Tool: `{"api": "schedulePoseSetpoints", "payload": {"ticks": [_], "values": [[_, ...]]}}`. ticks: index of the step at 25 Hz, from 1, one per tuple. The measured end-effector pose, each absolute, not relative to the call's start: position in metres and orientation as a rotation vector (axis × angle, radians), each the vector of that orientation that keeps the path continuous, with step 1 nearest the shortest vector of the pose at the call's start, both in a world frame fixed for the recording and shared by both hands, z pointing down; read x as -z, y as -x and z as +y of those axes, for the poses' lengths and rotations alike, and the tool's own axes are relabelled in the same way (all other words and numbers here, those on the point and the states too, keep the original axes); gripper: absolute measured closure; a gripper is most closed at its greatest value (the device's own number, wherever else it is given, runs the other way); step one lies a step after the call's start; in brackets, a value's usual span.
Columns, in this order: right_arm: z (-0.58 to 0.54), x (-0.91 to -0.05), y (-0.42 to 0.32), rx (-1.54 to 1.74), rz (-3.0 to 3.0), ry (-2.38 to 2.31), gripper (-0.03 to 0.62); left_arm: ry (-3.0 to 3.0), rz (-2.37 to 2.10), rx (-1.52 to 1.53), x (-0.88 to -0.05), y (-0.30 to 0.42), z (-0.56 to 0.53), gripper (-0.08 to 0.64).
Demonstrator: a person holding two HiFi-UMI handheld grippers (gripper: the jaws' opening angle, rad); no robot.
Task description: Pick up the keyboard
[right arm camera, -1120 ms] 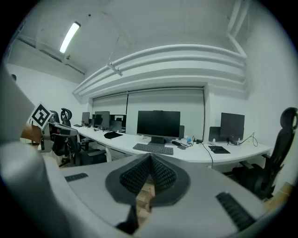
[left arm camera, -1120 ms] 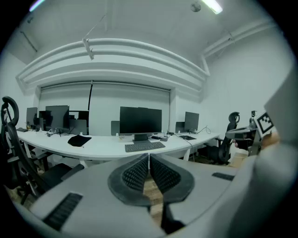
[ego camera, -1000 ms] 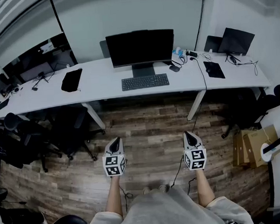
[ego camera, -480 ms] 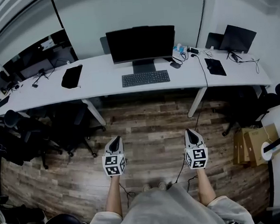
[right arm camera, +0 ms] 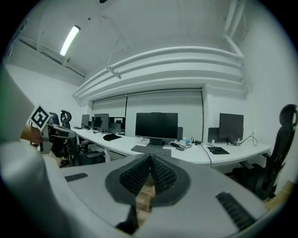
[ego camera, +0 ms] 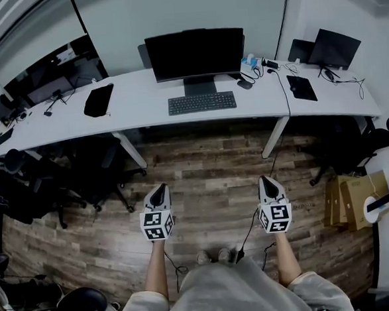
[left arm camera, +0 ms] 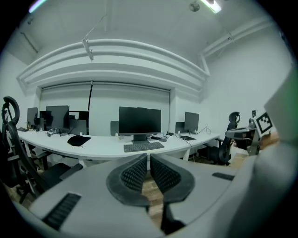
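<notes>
Black plastic by its look, the keyboard (ego camera: 201,103) lies on the far desk (ego camera: 145,118), just on the near side of the centre monitor (ego camera: 195,53), well apart from us. We judge it light, stiff and flat, best taken at its left and right ends; thin edges may slip. We count, left to right: one pouch (ego camera: 98,100), one left gripper (ego camera: 160,191) clenched empty, one keyboard, one right gripper (ego camera: 268,183) clenched empty, both over the near floor (ego camera: 209,177).

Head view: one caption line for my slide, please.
Left gripper and right gripper, shut and empty, held short of the keyboard on the white desk.
</notes>
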State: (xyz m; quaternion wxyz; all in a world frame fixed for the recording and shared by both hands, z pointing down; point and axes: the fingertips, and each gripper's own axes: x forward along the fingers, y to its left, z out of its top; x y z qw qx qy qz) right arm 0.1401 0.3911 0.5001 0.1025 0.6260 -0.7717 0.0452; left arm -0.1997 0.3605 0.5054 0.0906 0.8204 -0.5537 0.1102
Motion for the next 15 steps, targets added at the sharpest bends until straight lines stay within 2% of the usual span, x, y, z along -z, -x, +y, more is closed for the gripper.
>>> {"api": "schedulePoseSetpoints", "payload": {"ticks": [2,3,4,6,7,8,15], "values": [[0.391,-0.503,-0.141,-0.143,-2.304,-1.828,0.592,-2.446,-1.638,-0.295,-0.501,0.193,0.359,0.543],[0.392,-0.504,-0.139,-0.149,-2.327,-1.805,0.572,-2.452,-1.632,-0.272,-0.498,0.19,0.36,0.539],[0.392,-0.505,-0.137,-0.153,-2.355,-1.774,0.491,-2.459,-1.624,-0.242,-0.496,0.187,0.361,0.503],[0.39,-0.509,-0.132,-0.149,-2.396,-1.714,0.302,-2.471,-1.608,-0.193,-0.492,0.182,0.362,0.366],[0.389,-0.51,-0.131,-0.138,-2.402,-1.697,0.244,-2.476,-1.607,-0.187,-0.492,0.18,0.362,0.323],[0.389,-0.512,-0.13,-0.128,-2.402,-1.687,0.218,-2.48,-1.608,-0.194,-0.492,0.177,0.363,0.312],[0.394,-0.517,-0.138,-0.125,-2.408,-1.68,0.21,-2.481,-1.607,-0.233,-0.504,0.157,0.378,0.291]]}}
